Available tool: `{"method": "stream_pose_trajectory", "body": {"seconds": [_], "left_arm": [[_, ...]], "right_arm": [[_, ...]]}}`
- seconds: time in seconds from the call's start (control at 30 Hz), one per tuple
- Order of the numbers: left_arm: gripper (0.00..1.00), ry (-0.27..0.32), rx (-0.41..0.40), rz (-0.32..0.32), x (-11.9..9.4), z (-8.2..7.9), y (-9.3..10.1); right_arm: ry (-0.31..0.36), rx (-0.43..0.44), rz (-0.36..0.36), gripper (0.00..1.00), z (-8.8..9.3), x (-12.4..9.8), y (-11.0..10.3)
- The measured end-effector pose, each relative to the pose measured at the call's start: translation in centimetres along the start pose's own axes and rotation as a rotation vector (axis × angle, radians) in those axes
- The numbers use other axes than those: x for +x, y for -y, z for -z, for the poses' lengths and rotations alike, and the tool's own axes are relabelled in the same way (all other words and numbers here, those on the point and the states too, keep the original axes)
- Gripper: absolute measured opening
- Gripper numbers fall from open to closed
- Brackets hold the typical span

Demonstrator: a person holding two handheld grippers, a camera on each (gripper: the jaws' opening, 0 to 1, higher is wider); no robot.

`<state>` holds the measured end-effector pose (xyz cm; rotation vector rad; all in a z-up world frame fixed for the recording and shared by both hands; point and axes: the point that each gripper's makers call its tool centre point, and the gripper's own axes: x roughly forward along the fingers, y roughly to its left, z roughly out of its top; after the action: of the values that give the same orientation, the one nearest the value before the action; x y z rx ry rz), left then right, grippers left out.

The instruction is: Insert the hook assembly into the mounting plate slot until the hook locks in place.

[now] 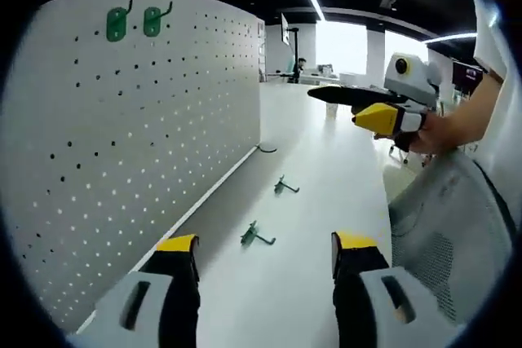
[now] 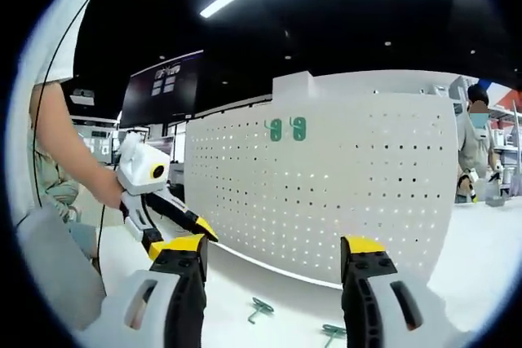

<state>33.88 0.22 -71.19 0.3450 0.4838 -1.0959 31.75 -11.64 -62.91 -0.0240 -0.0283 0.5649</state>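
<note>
A white pegboard mounting plate (image 1: 147, 144) stands on the left of the table, with two green hooks (image 1: 134, 22) hung near its top. Two loose green hook assemblies lie flat on the table, one near (image 1: 257, 236) and one farther off (image 1: 285, 187). My left gripper (image 1: 267, 254) hovers open just above the near one, holding nothing. The right gripper (image 1: 334, 105) hangs in the air at the right, held by a hand. In the right gripper view, my right gripper (image 2: 272, 258) is open and empty facing the plate (image 2: 342, 201). Hooks (image 2: 261, 309) lie below it, and the left gripper (image 2: 183, 222) is beside it.
A small dark hook (image 1: 265, 149) lies by the plate's far end. A grey mesh chair back (image 1: 449, 234) stands close on the right. A person (image 2: 473, 148) stands beyond the plate's right end, and a dark monitor (image 2: 163, 87) hangs behind.
</note>
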Motion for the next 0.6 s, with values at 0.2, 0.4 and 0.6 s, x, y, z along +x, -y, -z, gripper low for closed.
{"method": "stream_pose_trajectory", "body": {"seconds": [0.2, 0.4, 0.6], "left_arm": [[0.64, -0.039, 0.016, 0.025, 1.1, 0.5, -0.3], [0.65, -0.081, 0.056, 0.051, 2.3, 0.8, -0.5], [0.64, -0.143, 0.09, 0.107, 3.9, 1.6, -0.2]], "right_arm": [[0.001, 0.003, 0.0, 0.64, 0.0, 0.0, 0.1], [0.004, 0.012, -0.002, 0.63, -0.1, -0.1, 0.0], [0.002, 0.007, -0.003, 0.63, 0.0, -0.1, 0.0]]}}
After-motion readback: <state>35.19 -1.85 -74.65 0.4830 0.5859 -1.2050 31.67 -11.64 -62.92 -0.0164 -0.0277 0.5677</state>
